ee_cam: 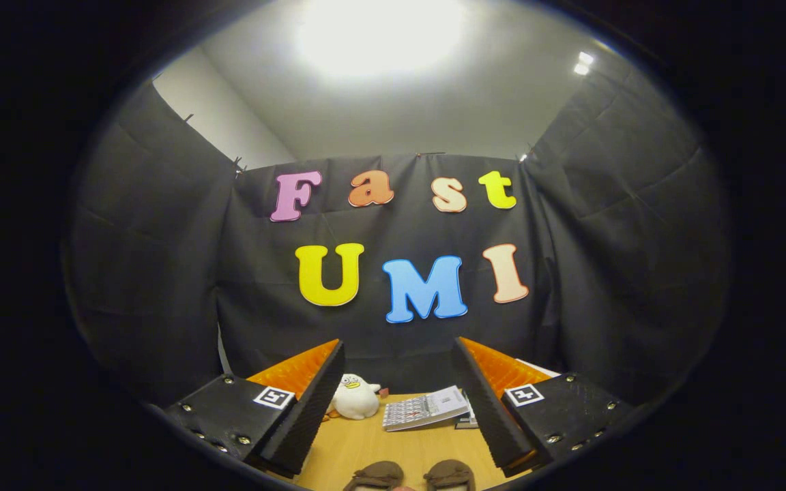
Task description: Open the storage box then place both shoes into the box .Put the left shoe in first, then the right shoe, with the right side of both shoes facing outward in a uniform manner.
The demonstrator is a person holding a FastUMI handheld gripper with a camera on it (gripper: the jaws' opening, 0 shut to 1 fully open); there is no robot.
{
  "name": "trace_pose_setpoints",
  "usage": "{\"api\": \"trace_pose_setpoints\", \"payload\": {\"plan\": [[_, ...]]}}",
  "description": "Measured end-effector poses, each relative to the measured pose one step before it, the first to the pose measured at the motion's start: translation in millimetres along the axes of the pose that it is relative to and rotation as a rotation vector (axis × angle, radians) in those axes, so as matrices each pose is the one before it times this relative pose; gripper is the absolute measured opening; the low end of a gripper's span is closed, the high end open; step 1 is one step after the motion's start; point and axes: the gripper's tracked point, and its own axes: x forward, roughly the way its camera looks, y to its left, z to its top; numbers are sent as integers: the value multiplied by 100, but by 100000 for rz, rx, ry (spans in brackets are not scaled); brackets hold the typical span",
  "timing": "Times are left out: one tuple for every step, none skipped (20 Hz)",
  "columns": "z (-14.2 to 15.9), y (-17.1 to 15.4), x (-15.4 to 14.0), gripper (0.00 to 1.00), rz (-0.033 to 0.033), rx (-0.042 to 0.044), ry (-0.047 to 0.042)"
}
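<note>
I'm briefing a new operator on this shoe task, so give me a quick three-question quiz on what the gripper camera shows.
1. True or false: the gripper is shut on a shoe.
2. Which sits on the wooden table beyond the fingers, beside the white plush duck? A) a calendar B) a mug C) a ball
3. Fill in: the two brown shoes lie side by side ____ the fingers.

Key: 1 false, it is open, holding nothing; 2 A, the calendar; 3 between.

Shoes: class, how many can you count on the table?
2. Left shoe and right shoe sit side by side between the open claw fingers, nearest the camera; both are only partly seen.
</note>
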Motion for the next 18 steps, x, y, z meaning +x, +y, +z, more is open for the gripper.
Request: {"api": "trace_pose_setpoints", "payload": {"plan": [[-825,295,47,96,1098,2681,1823],[-959,434,-98,96,1629,2824,1885],[-855,746,19,96,2227,2907,1987],[-934,746,-75,96,2394,2979,1865],[-921,693,-4,96,2120,3123,1924],[-1112,670,56,97,2305,3328,2186],[-1148,618,61,96,1824,3229,2447],[-1353,536,146,96,1679,3033,2903],[-1219,491,73,96,1919,3138,2825],[-1252,310,251,96,1349,3441,2691],[-1224,169,73,97,1043,4159,3040],[-1408,278,323,97,1206,4911,3277],[-1257,45,284,97,1125,5271,3162],[-1197,13,323,97,498,5066,2820],[-846,-215,229,98,-21,5077,2056],[-871,-154,221,98,-51,5045,2100],[-689,100,426,97,1032,4790,2221],[-964,-45,520,98,646,3885,2351]]}}
